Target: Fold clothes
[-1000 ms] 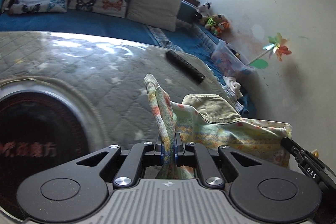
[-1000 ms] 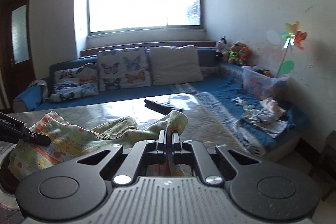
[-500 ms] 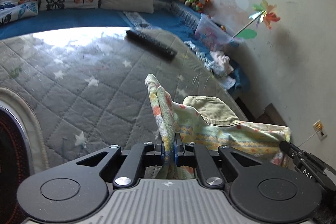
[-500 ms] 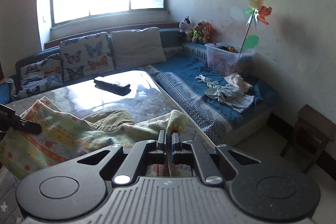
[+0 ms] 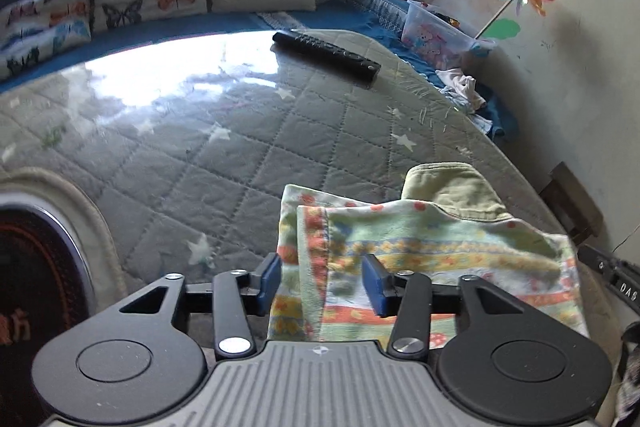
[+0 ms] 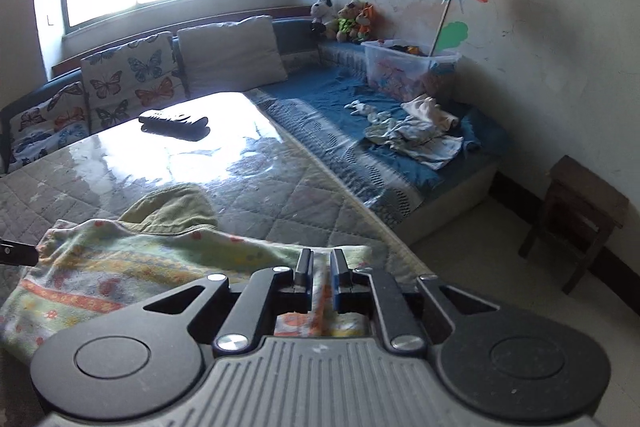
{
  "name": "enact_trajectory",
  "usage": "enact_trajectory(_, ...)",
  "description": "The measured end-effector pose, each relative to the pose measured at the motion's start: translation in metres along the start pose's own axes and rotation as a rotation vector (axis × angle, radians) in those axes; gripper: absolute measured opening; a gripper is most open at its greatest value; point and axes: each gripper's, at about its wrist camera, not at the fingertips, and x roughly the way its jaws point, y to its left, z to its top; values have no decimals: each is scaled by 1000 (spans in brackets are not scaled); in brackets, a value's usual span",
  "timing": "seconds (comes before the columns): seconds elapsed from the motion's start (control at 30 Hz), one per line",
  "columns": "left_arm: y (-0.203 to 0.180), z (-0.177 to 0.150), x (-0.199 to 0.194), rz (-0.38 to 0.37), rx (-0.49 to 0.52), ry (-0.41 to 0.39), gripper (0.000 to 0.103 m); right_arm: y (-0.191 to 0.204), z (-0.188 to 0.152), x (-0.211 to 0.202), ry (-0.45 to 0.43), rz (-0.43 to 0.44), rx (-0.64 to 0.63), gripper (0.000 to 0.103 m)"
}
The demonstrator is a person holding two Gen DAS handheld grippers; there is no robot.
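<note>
A small patterned garment, yellow-green with orange bands and an olive lining, lies folded on the grey quilted table cover. My left gripper is open with its blue pads on either side of the garment's left edge. My right gripper has its jaws slightly apart over the garment's right edge; the cloth lies slack between them. The right gripper's tip shows at the right edge of the left wrist view.
A black remote lies at the far side of the table. A blue sofa with butterfly cushions wraps behind and right. Loose clothes and a clear bin sit on it. A wooden stool stands at right.
Both grippers lowered the garment onto the table and opened their jaws. The cloth that stood pinched upright between the left pads now lies flat.
</note>
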Motion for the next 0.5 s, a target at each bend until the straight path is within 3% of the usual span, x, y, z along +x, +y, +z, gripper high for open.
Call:
enact_trajectory(0.1,-1,-2,0,22,31,-8,73,10,0,6,15,47,-3,12)
enact_trajectory(0.17,-3,-4,0,32,52,-15,84,20,3,12,23,83,-9,22)
enact_trajectory(0.3,-7,-9,-2,34,98,-38,96,43,8,24,31,138,-46,23)
enact_trajectory(0.5,-7,-15,-7,61,155,-71,103,67,15,49,59,167,-60,23)
